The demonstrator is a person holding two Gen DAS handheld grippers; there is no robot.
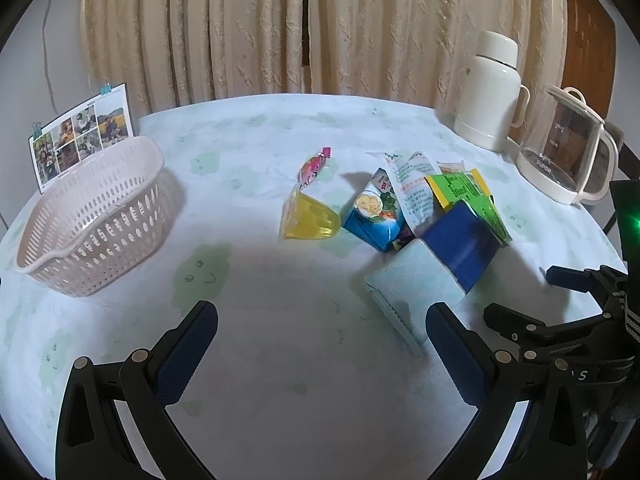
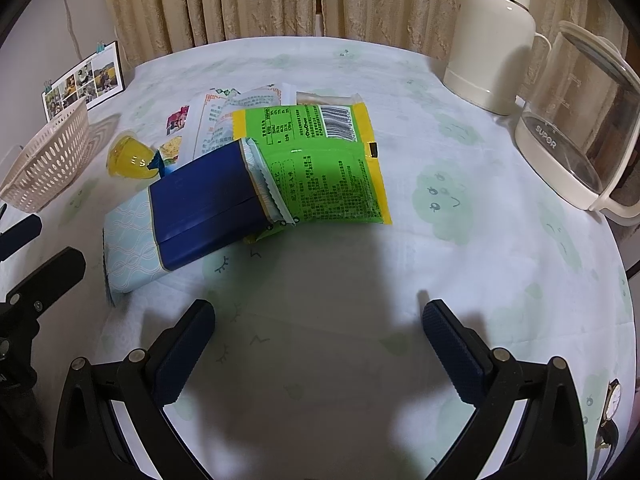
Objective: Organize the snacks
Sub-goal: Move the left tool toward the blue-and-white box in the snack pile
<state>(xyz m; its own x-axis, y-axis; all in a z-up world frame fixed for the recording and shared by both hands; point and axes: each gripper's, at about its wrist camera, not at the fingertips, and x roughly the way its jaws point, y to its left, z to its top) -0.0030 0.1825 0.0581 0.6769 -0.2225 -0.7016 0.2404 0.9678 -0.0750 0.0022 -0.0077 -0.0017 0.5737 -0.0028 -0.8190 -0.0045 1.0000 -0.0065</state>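
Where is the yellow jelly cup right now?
The yellow jelly cup lies on the table, left of the snack pile, beside the blue carton.

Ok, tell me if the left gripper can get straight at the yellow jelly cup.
Probably yes: the left gripper is open, with bare tablecloth between it and the yellow jelly cup; the snack pile sits off to its right.

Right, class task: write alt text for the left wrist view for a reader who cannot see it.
An open left gripper hovers over a table, empty. Ahead lie a yellow jelly cup and a pile of snack packets; an empty pink basket stands far left.
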